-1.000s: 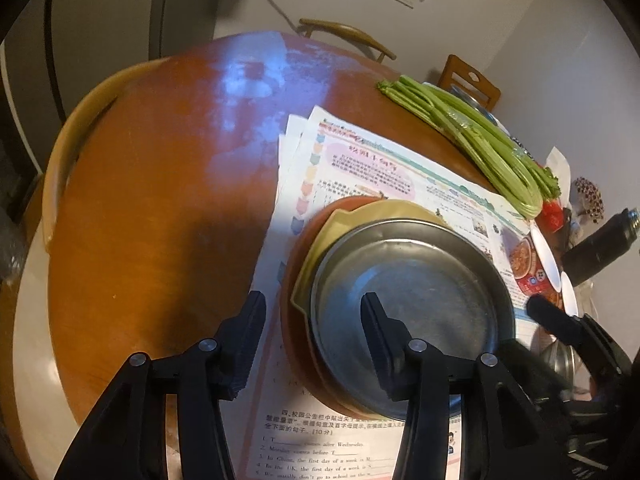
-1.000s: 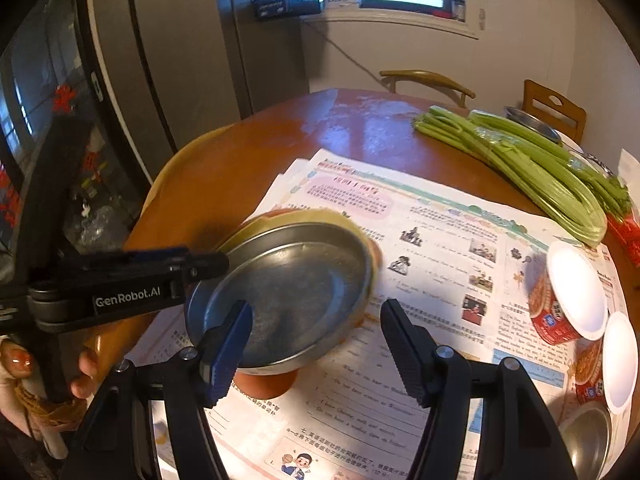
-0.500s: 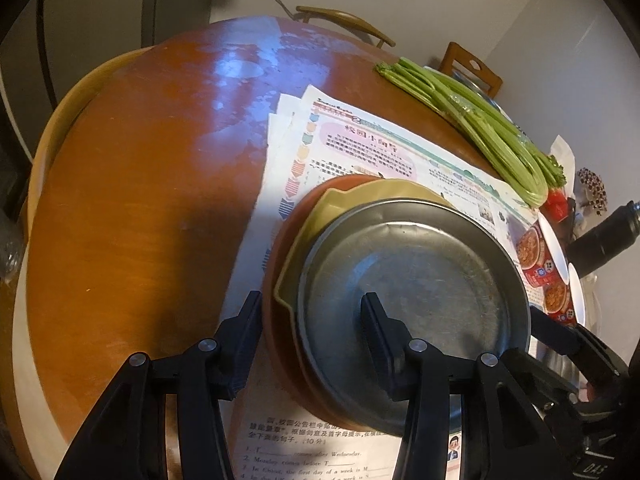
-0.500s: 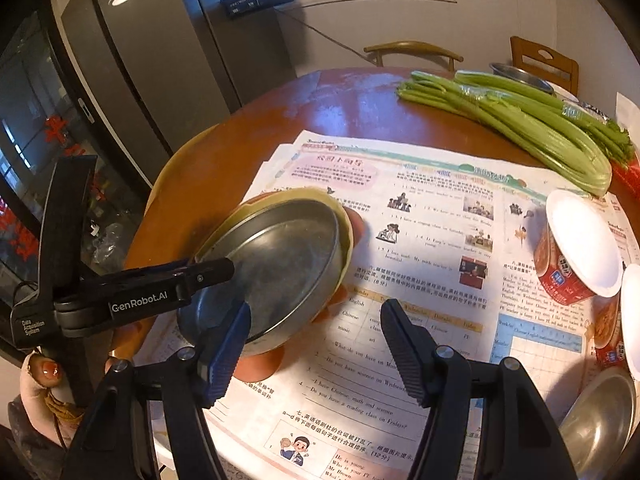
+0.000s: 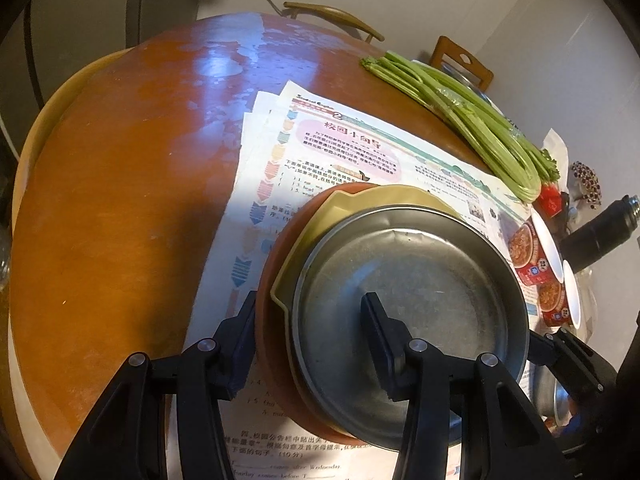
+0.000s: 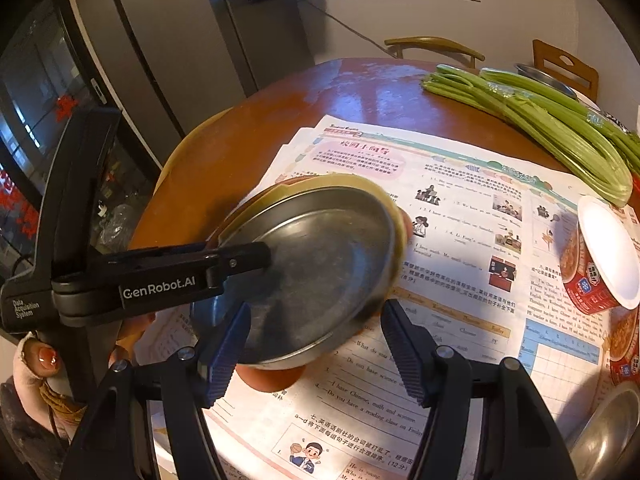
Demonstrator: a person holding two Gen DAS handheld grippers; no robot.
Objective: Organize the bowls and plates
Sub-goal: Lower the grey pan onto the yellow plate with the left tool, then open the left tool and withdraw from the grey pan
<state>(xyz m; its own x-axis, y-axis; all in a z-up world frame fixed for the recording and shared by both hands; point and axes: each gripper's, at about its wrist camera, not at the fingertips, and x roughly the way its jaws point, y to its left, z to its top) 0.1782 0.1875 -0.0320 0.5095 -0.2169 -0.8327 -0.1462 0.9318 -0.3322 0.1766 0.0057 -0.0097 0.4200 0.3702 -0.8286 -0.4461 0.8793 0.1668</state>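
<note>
The left gripper (image 5: 308,328) gripped the near rim of a stack: a steel plate (image 5: 408,316) nested in a yellow dish (image 5: 344,208) inside an orange bowl (image 5: 272,344), held tilted over the newspaper (image 6: 460,240). The right gripper (image 6: 316,344) hung just beside the stack, fingers spread and holding nothing. Celery (image 6: 540,120) lay beyond the newspaper, and a noodle cup (image 6: 600,256) lay on its right part.

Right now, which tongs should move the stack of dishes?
Left tongs: they already straddle the rim of the round steel plate atop the stack. Right tongs hang open, gripping nothing.
</note>
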